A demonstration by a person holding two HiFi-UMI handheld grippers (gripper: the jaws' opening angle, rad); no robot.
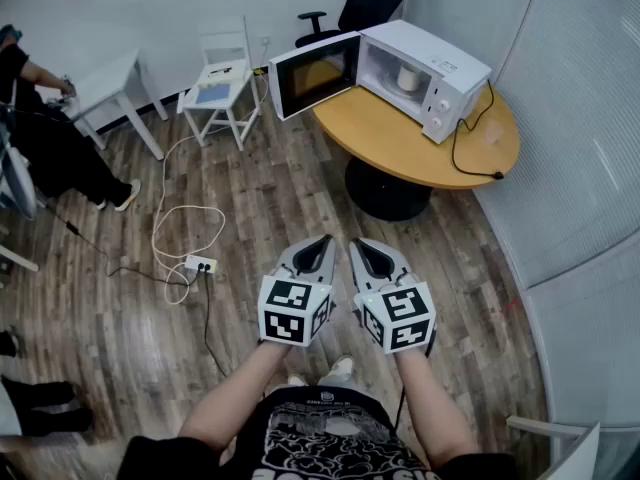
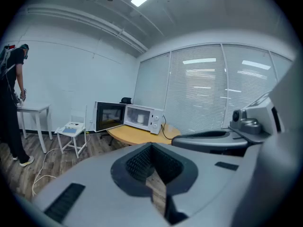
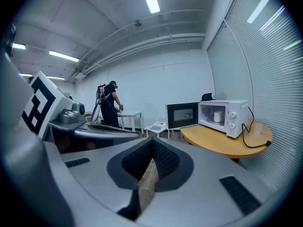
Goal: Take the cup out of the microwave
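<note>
Head view is showing the left gripper (image 1: 322, 240) and the right gripper (image 1: 358, 244) being held side by side above a wood floor (image 1: 250, 208), both clenched shut on nothing (jaw tips meeting). Well ahead, a white microwave (image 1: 445, 73) is sitting on a round wooden counter (image 1: 400, 146), its door (image 1: 310, 76) hanging open. The cup (image 1: 408, 76), white, is standing upright inside the microwave, well apart from both grippers.

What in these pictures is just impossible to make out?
Cup in the microwave: too small in every view to show handle or contents.
Person: head view, cut off by the left edge.
Things on the white chair: too small to name.
</note>
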